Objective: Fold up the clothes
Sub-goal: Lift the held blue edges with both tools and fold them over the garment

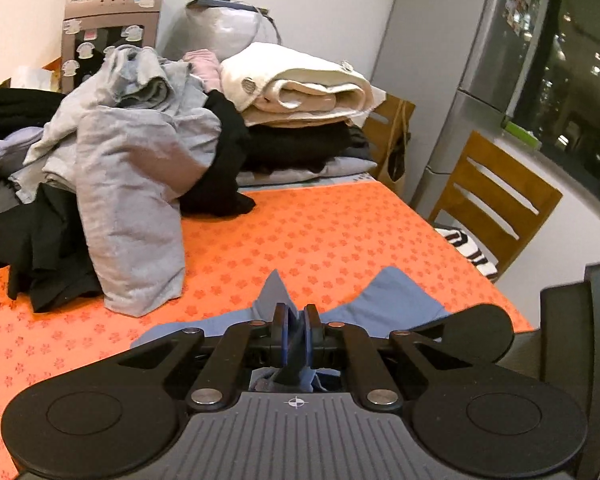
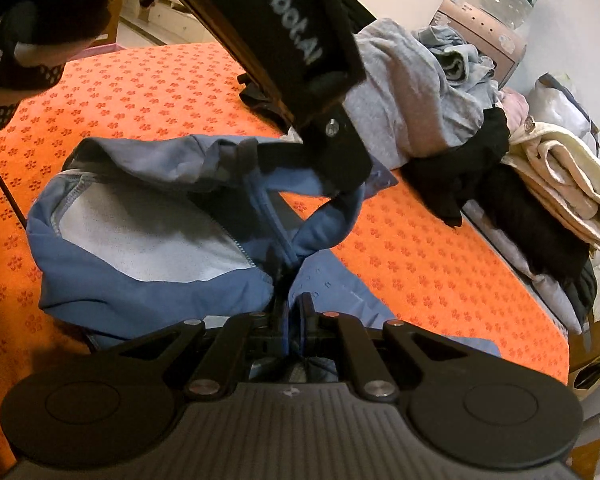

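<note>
Each hand-held gripper (image 1: 296,320) (image 2: 294,312) pinches the blue hoodie (image 2: 148,240).

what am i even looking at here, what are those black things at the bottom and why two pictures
Each black thing is a hand-held claw with two fingers; a person carries one in each hand, and each has its own camera looking along the fingers. One picture is from the left claw, the other from the right claw. Both are pinched shut on a blue garment lying on an orange tablecloth. The right view also shows the left claw from outside, reaching in from above. Behind sit a loose pile of grey and black clothes and a stack of folded clothes.
</note>
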Available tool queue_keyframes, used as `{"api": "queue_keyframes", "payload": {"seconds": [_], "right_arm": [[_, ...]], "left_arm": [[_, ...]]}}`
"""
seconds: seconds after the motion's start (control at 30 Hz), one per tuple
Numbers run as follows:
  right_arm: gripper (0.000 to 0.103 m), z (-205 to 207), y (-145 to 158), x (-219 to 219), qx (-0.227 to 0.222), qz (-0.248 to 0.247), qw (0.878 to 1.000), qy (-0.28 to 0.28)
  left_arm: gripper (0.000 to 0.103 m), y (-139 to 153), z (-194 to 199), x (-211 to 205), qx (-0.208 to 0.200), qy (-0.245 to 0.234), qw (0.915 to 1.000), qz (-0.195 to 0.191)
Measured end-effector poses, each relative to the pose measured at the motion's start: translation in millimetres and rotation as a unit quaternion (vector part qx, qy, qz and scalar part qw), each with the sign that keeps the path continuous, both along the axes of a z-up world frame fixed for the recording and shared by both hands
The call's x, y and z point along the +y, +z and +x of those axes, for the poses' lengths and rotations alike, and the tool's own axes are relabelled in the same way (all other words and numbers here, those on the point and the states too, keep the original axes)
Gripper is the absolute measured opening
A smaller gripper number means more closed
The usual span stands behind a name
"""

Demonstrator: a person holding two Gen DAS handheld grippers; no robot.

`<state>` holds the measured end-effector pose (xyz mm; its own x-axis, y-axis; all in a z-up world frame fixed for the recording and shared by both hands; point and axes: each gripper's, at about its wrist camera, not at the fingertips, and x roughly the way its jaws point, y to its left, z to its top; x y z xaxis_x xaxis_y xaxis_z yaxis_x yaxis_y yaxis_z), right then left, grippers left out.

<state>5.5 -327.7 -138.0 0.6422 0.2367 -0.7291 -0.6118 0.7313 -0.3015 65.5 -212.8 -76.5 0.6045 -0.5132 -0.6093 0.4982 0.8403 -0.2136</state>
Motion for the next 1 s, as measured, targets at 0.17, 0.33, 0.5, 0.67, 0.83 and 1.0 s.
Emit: {"api": "queue_keyframes", "payload": {"seconds": [0.17, 0.33, 0.5, 0.67, 0.83, 1.0], "right_arm": [[0.007, 0.7, -1.2, -0.6, 0.002, 0.004, 1.000, -0.001], [0.006, -0.5, 4.3, -3.2, -0.009, 0.014, 1.000, -0.013], [0.004, -7.1, 29.5, -8.5, -0.064, 0.030, 0.996, -0.047], [0.003, -16.1, 48.9, -8.6, -0.107, 0.039, 0.993, -0.036], [0.003, -12.1, 27.3, 2.2, -0.073, 0.015, 0.997, -0.004], [0.005, -8.2, 5.7, 13.0, -0.039, -0.008, 0.999, 0.029]], "left_arm": [[0.005, 18.2, -0.2, 16.5, -0.011, 0.032, 0.9992, -0.022], [0.005, 26.2, 0.3, 22.7, -0.014, 0.040, 0.9989, -0.019], [0.005, 27.1, -2.4, 24.7, -0.017, 0.057, 0.9981, -0.014], [0.005, 29.7, -3.6, 27.3, -0.027, 0.071, 0.9971, -0.006], [0.005, 31.2, -6.1, 25.5, -0.037, 0.066, 0.9971, 0.004], [0.005, 22.0, -10.1, 8.0, -0.034, 0.025, 0.9987, 0.031]]}}
